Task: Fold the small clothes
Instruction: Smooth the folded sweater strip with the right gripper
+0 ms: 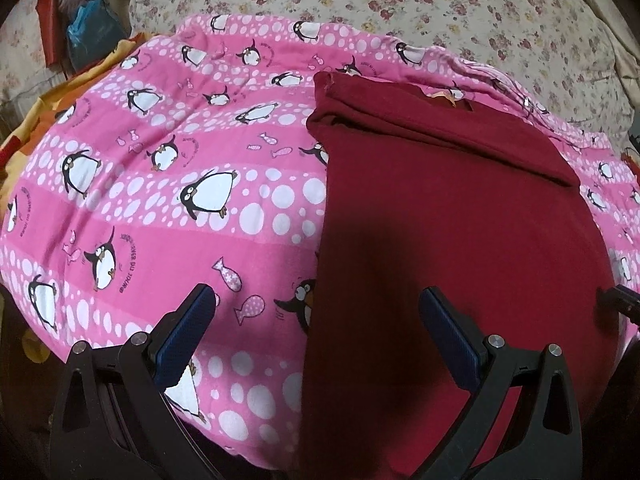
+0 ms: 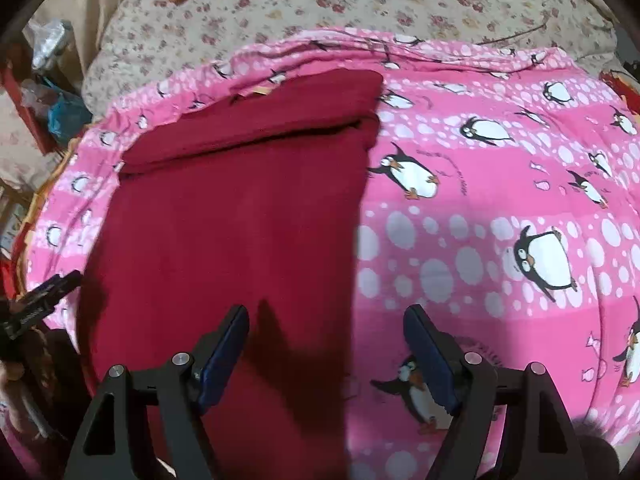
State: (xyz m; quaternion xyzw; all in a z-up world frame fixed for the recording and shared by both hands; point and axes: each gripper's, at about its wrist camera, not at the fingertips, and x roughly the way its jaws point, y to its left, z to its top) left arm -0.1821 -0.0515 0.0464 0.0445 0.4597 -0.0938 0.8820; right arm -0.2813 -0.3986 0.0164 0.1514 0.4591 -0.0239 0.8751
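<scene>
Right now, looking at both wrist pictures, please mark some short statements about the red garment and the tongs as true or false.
1. The dark red garment lies on a pink penguin-print blanket. True.
2. The left tongs are clamped on the garment's edge. False: their jaws stand apart, with nothing pressed between them.
3. The far end of the garment is folded over, showing a layered edge. True.
4. The right tongs hold a white sock. False: they are open and hold nothing; no sock is visible.
5. The blanket rests on a plain blue sheet. False: beyond it lies floral bedding with small rose prints.
</scene>
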